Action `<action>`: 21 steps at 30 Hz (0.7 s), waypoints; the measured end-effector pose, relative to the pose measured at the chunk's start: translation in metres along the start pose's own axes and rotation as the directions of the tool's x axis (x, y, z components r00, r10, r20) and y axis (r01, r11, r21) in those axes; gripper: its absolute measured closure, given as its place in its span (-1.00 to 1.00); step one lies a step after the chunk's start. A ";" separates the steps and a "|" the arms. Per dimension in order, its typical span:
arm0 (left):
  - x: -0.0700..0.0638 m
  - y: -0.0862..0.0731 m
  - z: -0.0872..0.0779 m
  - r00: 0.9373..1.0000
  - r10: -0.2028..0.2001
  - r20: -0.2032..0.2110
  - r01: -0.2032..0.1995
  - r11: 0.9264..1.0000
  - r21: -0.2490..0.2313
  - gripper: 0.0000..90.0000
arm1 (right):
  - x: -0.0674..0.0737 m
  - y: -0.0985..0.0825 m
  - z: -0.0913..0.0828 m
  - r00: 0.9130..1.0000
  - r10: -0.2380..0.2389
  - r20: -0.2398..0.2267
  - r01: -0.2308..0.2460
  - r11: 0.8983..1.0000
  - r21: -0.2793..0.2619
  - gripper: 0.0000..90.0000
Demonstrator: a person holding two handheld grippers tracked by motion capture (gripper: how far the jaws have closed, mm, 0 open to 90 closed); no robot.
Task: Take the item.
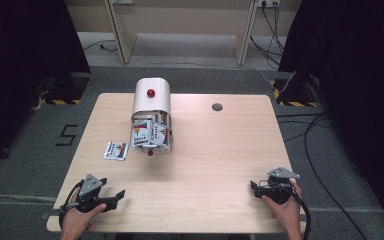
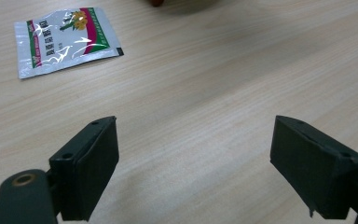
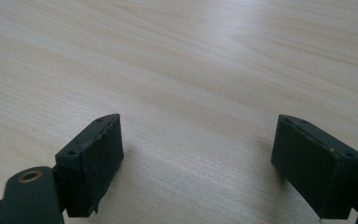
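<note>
Ahead of my left gripper (image 2: 196, 172), whose jaws stand wide apart holding nothing, the sachet (image 2: 65, 39) lies flat on the bench (image 1: 215, 150) near the bin (image 1: 152, 117), while my right gripper (image 3: 198, 170) gapes empty too.

My left gripper (image 1: 111, 199) is black, topped by a grey three-cornered plate, with a black cable looping off beside my hand at the lower left of the high view. My right gripper (image 1: 258, 188) matches, plate and cable alike. Close up, my fingers (image 2: 86, 167) are matte black blocks with small screw holes and a brass-ringed pivot.
</note>
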State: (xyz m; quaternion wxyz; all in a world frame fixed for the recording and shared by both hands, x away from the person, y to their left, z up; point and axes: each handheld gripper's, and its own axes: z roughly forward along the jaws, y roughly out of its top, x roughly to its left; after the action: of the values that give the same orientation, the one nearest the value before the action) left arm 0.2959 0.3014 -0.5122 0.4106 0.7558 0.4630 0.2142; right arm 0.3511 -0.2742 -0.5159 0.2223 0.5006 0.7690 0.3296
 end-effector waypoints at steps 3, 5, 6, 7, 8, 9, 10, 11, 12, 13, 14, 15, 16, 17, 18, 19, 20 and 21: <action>-0.002 -0.003 -0.003 1.000 0.013 0.009 -0.013 1.000 -0.007 -0.67 | 0.000 0.000 0.000 1.000 0.000 0.000 0.000 1.000 0.000 -0.62; -0.003 -0.006 -0.003 1.000 0.022 0.005 -0.022 1.000 -0.007 -0.67 | 0.000 0.000 0.000 1.000 0.000 0.000 0.000 1.000 0.000 -0.62; -0.004 -0.006 -0.003 1.000 0.026 0.000 -0.026 1.000 -0.008 -0.67 | 0.000 0.000 0.000 1.000 0.000 0.000 0.000 1.000 0.000 -0.62; -0.004 -0.007 -0.003 0.999 0.032 -0.003 -0.032 0.999 -0.006 -0.67 | 0.000 0.000 0.000 1.000 0.000 0.000 0.000 1.000 0.000 -0.62; -0.005 -0.008 -0.003 0.999 0.033 -0.003 -0.033 0.999 -0.007 -0.67 | 0.000 0.000 0.000 1.000 0.000 0.000 0.000 1.000 0.000 -0.62; -0.006 -0.009 -0.003 0.999 0.034 -0.002 -0.034 0.999 -0.006 -0.67 | 0.000 0.000 0.000 1.000 0.000 0.000 0.000 1.000 0.000 -0.62; -0.007 -0.010 -0.002 0.999 0.036 -0.002 -0.036 0.999 -0.007 -0.67 | 0.000 0.000 0.000 1.000 -0.001 0.001 0.001 1.000 0.000 -0.62; -0.008 -0.012 -0.002 0.999 0.037 -0.003 -0.037 0.999 -0.010 -0.67 | 0.000 0.000 0.000 1.000 0.000 0.000 0.000 1.000 0.000 -0.62; -0.009 -0.012 -0.002 0.999 0.040 -0.004 -0.040 0.999 -0.010 -0.67 | 0.000 0.000 0.000 1.000 0.000 0.000 0.000 1.000 0.000 -0.62; -0.010 -0.014 -0.002 0.999 0.042 -0.007 -0.042 0.999 -0.009 -0.67 | 0.000 0.000 0.000 1.000 0.000 0.000 0.000 1.000 0.000 -0.62; -0.010 -0.014 -0.002 0.999 0.045 -0.009 -0.045 0.999 -0.002 -0.67 | 0.000 0.000 0.000 1.000 0.001 0.000 -0.001 1.000 0.000 -0.62; -0.010 -0.014 -0.003 0.999 0.049 -0.012 -0.049 0.999 -0.005 -0.67 | 0.000 0.000 0.000 1.000 0.000 0.000 0.000 1.000 0.000 -0.62; -0.011 -0.015 -0.003 0.999 0.049 -0.017 -0.049 0.999 -0.012 -0.67 | 0.000 0.000 0.000 1.000 -0.002 -0.001 0.002 1.000 -0.001 -0.62; -0.012 -0.015 -0.004 0.999 0.047 -0.021 -0.047 0.999 -0.006 -0.67 | 0.000 0.000 0.000 1.000 -0.001 0.000 0.001 1.000 0.000 -0.62; -0.012 -0.016 -0.003 0.999 0.039 -0.026 -0.039 0.999 0.004 -0.67 | 0.000 0.000 0.000 1.000 -0.001 0.001 0.001 1.000 -0.001 -0.62; -0.013 -0.019 -0.002 0.999 0.034 -0.031 -0.033 0.998 0.047 -0.67 | 0.000 0.000 0.000 1.000 -0.003 -0.001 0.003 1.000 -0.002 -0.62; -0.013 -0.022 0.000 0.999 0.029 -0.032 -0.027 0.998 0.059 -0.67 | 0.000 0.000 0.000 1.000 -0.002 0.001 0.002 1.000 -0.001 -0.62; -0.014 -0.025 0.000 0.999 0.018 -0.028 -0.017 0.999 0.045 -0.70 | 0.000 0.000 0.000 1.000 -0.002 0.001 0.002 1.000 -0.001 -0.62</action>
State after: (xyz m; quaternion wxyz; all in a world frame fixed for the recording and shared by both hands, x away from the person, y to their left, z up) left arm 0.2759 0.2951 -0.5314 0.3853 0.7656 0.4667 0.2181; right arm 0.3512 -0.2744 -0.5159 0.2232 0.4997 0.7692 0.3297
